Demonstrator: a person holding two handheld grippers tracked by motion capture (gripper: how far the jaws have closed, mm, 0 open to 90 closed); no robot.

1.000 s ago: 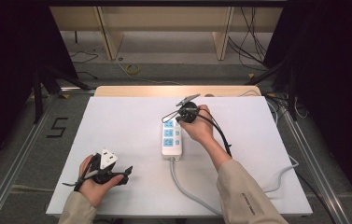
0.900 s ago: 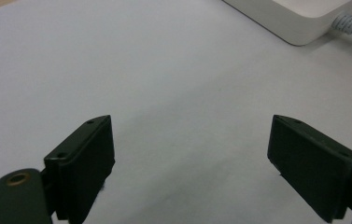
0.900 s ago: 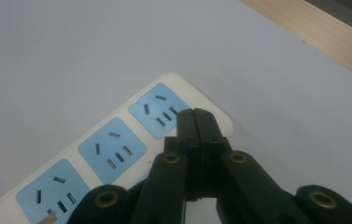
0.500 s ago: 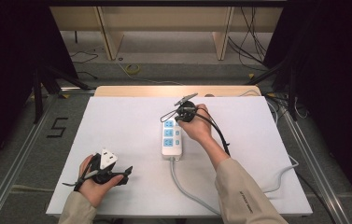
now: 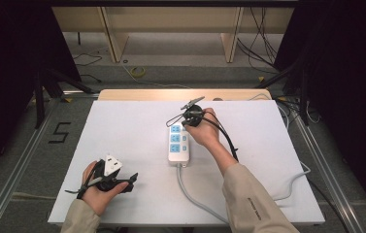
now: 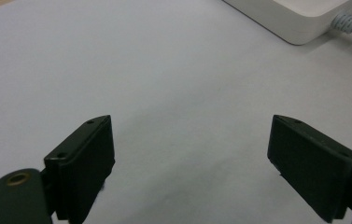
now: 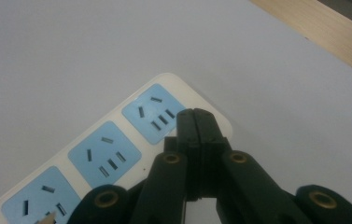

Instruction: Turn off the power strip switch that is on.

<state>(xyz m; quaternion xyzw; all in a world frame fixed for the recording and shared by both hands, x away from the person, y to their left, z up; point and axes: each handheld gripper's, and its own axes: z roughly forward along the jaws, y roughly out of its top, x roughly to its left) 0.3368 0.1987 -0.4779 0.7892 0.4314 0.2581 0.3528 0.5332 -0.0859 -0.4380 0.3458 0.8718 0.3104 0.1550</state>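
A white power strip (image 5: 179,143) with three blue sockets lies lengthwise in the middle of the white table (image 5: 122,121). My right gripper (image 5: 185,124) is over its far end, jaws shut with nothing between them. In the right gripper view the closed tips (image 7: 194,122) sit just beside the far socket of the strip (image 7: 117,154); I cannot tell whether they touch it. My left gripper (image 5: 131,182) rests low at the near left, pointing towards the strip. Its jaws (image 6: 190,135) stand wide open over bare table, with the strip's near end (image 6: 295,18) farther off.
The strip's grey cable (image 5: 192,194) curves from its near end across the table to the right edge. A wooden edge (image 5: 146,94) borders the table's far side. A small white block (image 5: 112,165) sits above the left hand; what it is I cannot tell.
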